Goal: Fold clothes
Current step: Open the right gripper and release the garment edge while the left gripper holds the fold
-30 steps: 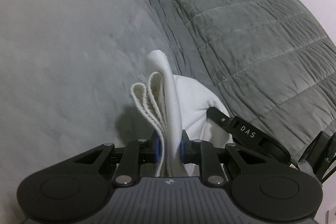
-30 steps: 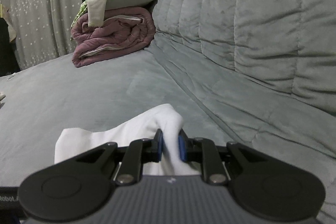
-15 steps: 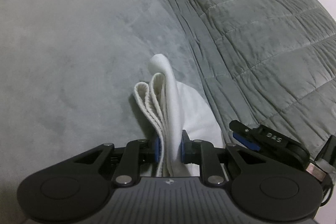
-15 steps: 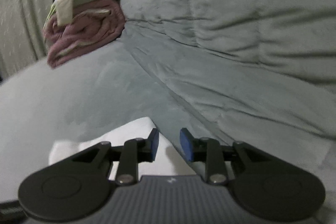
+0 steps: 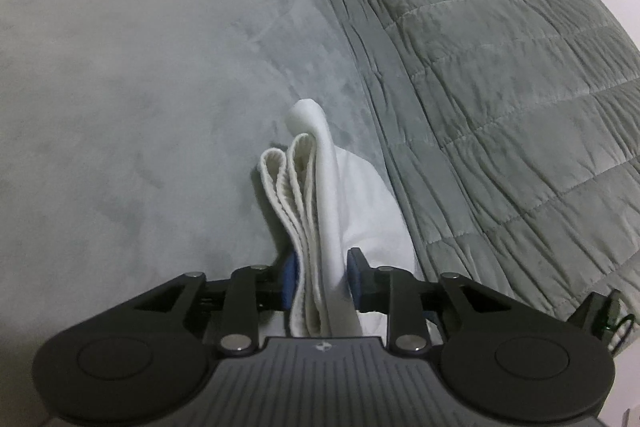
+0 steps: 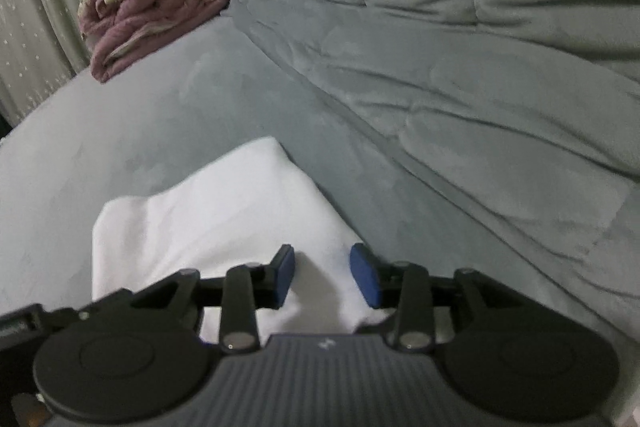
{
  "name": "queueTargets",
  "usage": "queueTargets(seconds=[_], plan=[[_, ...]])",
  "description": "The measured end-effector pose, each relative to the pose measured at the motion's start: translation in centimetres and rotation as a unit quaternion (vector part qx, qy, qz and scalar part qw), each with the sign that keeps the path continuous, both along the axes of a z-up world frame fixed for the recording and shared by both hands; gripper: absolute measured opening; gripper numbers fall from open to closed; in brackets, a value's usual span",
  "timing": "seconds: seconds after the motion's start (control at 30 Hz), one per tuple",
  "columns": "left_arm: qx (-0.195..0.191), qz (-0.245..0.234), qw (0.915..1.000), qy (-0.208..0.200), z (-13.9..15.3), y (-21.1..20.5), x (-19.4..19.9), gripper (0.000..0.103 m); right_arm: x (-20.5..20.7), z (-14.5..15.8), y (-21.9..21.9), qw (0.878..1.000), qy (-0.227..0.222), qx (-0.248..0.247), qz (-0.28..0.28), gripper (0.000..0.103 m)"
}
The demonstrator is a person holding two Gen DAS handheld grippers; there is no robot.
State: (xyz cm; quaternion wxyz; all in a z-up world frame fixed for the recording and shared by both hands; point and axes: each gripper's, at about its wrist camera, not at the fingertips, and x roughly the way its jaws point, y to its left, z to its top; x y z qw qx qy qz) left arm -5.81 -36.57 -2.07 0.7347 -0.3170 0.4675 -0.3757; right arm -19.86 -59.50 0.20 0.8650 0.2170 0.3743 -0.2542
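On the grey sofa seat [image 5: 120,107], just beside the seam where the seat meets the quilted backrest [image 5: 500,67]: white garment [image 5: 320,211], left gripper clamped, right gripper released.

Left gripper [image 5: 319,279] pinches a bunched stack of the white garment's layers between its blue pads [image 5: 289,281]; the ribbed edges fan upward from the grip, and the remaining cloth spreads toward the backrest. Right gripper [image 6: 325,277] stands with its jaws apart above the white garment [image 6: 224,219], its blue pads [image 6: 365,275] holding nothing; whether they touch the cloth cannot be told. The garment lies flat on the seat, near the backrest seam. A rolled mauve blanket [image 6: 160,7] with other textiles piled on top sits far along the seat, against the backrest, well apart from the garment.
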Motion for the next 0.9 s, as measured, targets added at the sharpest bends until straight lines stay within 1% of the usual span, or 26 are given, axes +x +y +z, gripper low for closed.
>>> queueTargets(seconds=[0.13, 0.17, 0.27, 0.33, 0.57, 0.67, 0.83, 0.9], plan=[[0.035, -0.008, 0.9989, -0.031, 0.4, -0.5, -0.8, 0.026, 0.0, 0.0, 0.1, 1.0, 0.006, 0.003, -0.015, 0.025], [0.041, -0.009, 0.9985, -0.036, 0.4, -0.5, -0.9, 0.025, -0.1, 0.2, 0.1, 1.0, 0.004, 0.002, -0.021, 0.022], [0.045, -0.009, 0.9984, -0.034, 0.3, -0.4, -0.8, 0.024, -0.6, 0.9, 0.0, 0.999, -0.008, -0.01, -0.039, 0.022], [0.048, -0.008, 0.9981, -0.037, 0.3, -0.2, -1.1, 0.024, -0.7, 1.2, 0.0, 0.999, -0.013, -0.008, -0.038, 0.025], [0.066, -0.004, 0.9961, -0.058, 1.3, 0.1, -1.9, 0.024, 0.0, 1.8, 2.7, 0.999, -0.016, -0.014, 0.031, 0.025], [0.069, -0.006, 0.9958, -0.061, 1.2, 0.2, -2.2, 0.024, 0.4, 1.7, 3.7, 0.999, -0.004, -0.017, 0.051, 0.025], [0.07, -0.008, 0.9956, -0.062, 0.7, 0.2, -2.2, 0.024, 0.7, 1.2, 4.9, 0.997, 0.017, -0.022, 0.072, 0.031], [0.068, -0.008, 0.9957, -0.062, 0.5, 0.2, -2.2, 0.025, 0.8, 0.7, 5.2, 0.996, 0.032, -0.023, 0.075, 0.032]])
